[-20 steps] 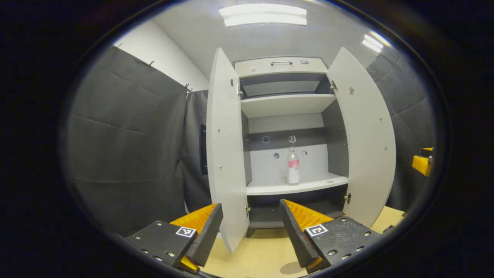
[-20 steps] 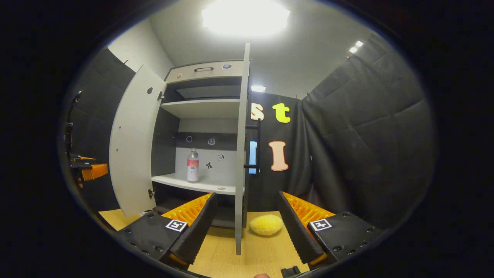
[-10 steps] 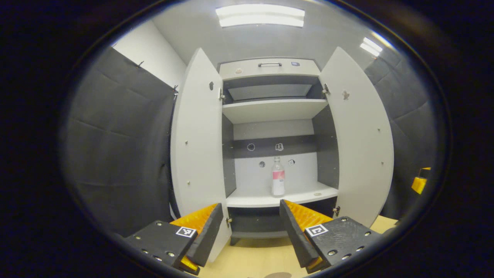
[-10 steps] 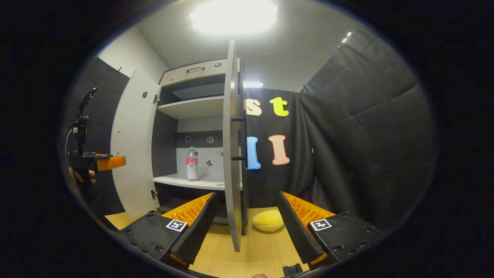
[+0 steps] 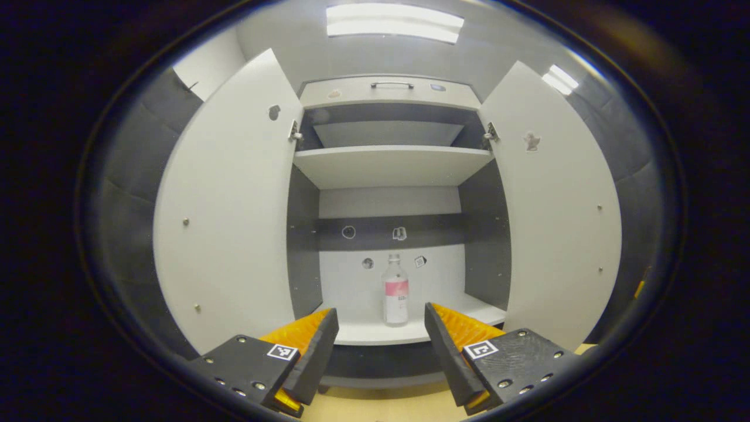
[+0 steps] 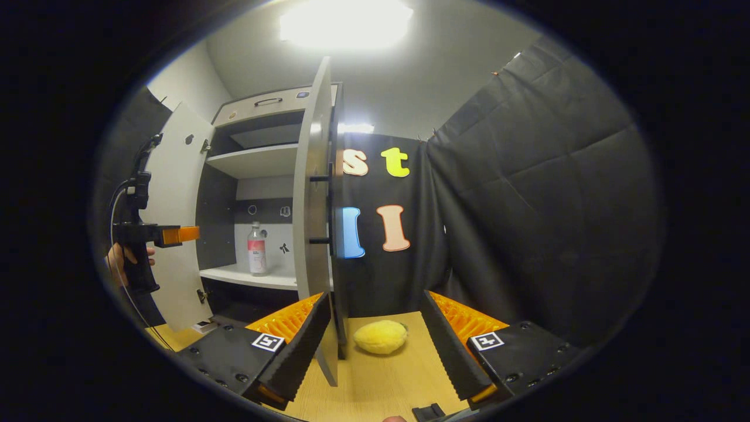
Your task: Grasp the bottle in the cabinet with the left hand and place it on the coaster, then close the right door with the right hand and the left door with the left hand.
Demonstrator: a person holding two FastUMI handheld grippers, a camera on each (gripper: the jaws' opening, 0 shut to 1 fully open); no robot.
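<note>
A clear bottle (image 5: 395, 291) with a pink label stands upright on the lower shelf (image 5: 375, 334) of the open white cabinet. My left gripper (image 5: 381, 346) is open in front of that shelf, fingers apart, with the bottle farther back between them. The left door (image 5: 228, 205) and right door (image 5: 556, 199) swing wide on either side. In the right gripper view the bottle (image 6: 256, 251) shows past the right door's edge (image 6: 313, 234). My right gripper (image 6: 375, 351) is open over the wooden table, near that door's lower edge. A hand holds the left gripper (image 6: 179, 234) before the cabinet.
A yellow round object (image 6: 379, 336) lies on the wooden table (image 6: 387, 387) just right of the right door. An upper shelf (image 5: 392, 164) and a top drawer with a handle (image 5: 391, 85) sit above. Black cloth walls stand on both sides.
My left gripper has moved toward the cabinet and centred on the bottle, which looks larger and lower. My right gripper has shifted right, so the right door now shows its outer face with handle.
</note>
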